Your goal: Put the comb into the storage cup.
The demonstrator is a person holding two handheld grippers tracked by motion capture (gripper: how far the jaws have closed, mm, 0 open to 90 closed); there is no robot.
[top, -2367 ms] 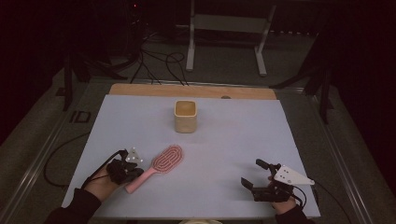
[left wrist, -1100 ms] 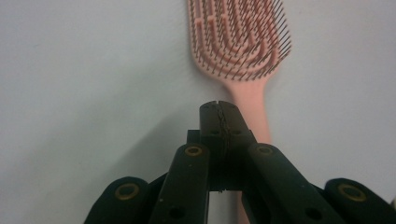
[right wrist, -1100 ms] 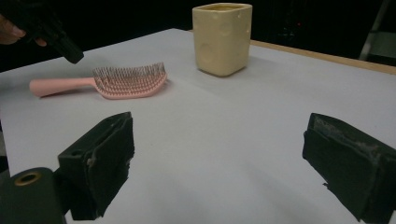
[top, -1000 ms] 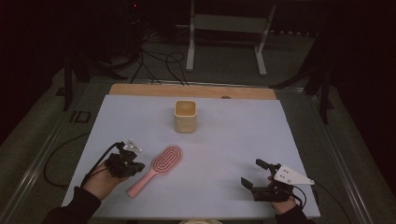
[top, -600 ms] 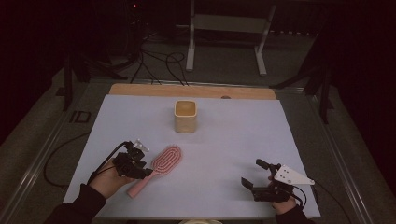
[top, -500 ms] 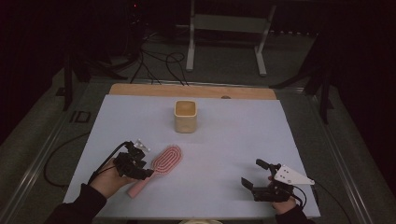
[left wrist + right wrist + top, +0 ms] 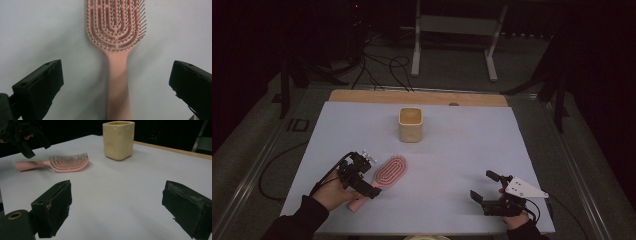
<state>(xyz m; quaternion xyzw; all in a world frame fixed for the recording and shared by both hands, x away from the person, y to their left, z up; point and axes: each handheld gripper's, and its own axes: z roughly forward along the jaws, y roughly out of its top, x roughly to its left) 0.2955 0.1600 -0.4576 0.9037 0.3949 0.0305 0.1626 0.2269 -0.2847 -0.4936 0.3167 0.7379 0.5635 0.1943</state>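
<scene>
- Left gripper hangs over the pink brush near the table's front left corner, fingers apart astride its handle, likely lined up to grasp.
- Right gripper sits idle near the front right corner, fingers apart, empty.
- A cup stands towards the table's far edge, perhaps meant for the brush.

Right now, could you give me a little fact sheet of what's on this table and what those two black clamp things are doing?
surface: pale table cover
hairbrush: pink, lying flat, bristles up
cup: cream, square, upright, beyond the hairbrush, apart from it
left gripper: over the hairbrush handle, jaws wide open on either side, not gripping
right gripper: near the front right of the table, jaws open, holding nothing
</scene>
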